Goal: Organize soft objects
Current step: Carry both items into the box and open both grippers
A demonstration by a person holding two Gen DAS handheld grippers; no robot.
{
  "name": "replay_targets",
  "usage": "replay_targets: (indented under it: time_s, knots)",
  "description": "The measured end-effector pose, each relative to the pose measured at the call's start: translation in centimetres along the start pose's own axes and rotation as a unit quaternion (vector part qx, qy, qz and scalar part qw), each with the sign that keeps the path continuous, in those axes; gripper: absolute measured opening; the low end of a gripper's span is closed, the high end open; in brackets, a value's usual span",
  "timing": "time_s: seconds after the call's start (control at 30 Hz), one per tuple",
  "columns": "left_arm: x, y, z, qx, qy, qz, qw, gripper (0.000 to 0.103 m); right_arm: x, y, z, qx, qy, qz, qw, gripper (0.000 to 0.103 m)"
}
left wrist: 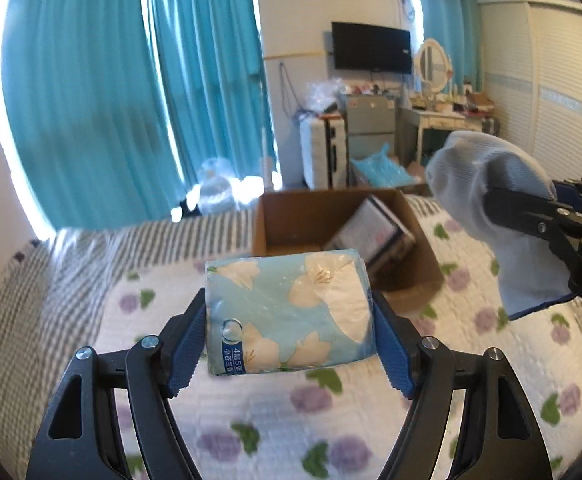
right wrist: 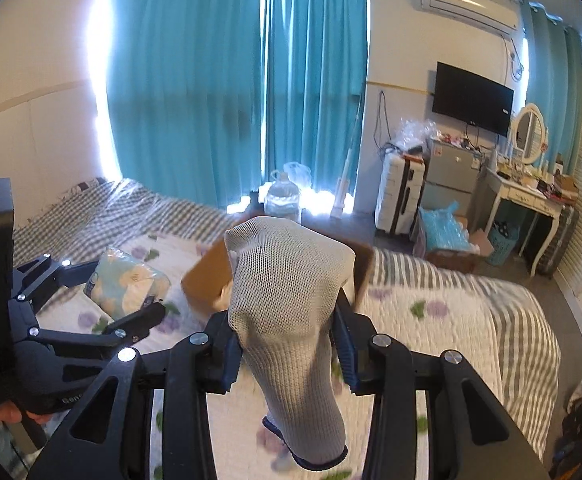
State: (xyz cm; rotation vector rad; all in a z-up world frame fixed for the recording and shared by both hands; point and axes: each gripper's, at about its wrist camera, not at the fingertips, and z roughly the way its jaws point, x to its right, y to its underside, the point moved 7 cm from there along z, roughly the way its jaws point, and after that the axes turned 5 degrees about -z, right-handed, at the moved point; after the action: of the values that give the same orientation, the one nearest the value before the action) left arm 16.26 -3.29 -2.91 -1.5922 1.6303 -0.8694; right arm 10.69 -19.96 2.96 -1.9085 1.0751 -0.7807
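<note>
Left gripper pinching tissue pack; right gripper pinching sock. Box ahead; sock could slip, tissue pack snag box rim.

- The tissue pack is blocking the near edge of the cardboard box, and the sock is covering most of that box in the right wrist view.
- The flat item leaning inside the box is blurring beyond recognition.
- The sock's cuff is running close to the bottom edge.
- Clutter on the dressing table is showing too small to identify.
</note>
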Motion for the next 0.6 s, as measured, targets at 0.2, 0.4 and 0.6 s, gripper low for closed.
replay_targets:
  time_s: [0.2, 0.4, 0.6]
  knots:
    - [-0.1, -3.1, 5.7, 0.006, -0.004, 0.013, 0.9999, 0.075, 0.8, -3.1, 6.3, -0.007, -0.014, 0.007, 1.0, 0.039]
    - [-0.7, -4.0, 10.8, -0.006, -0.003, 0.007, 1.0, 0.075, 1.5, -3.0, 13.1, -0.036, -0.03, 0.018, 0.999, 0.039]
    - [-0.7, -3.3, 13.8, -0.018, 0.002, 0.008, 0.9998, 0.075, 2.2, -1.8, 17.3, -0.048, -0.036, 0.022, 0.998, 0.039]
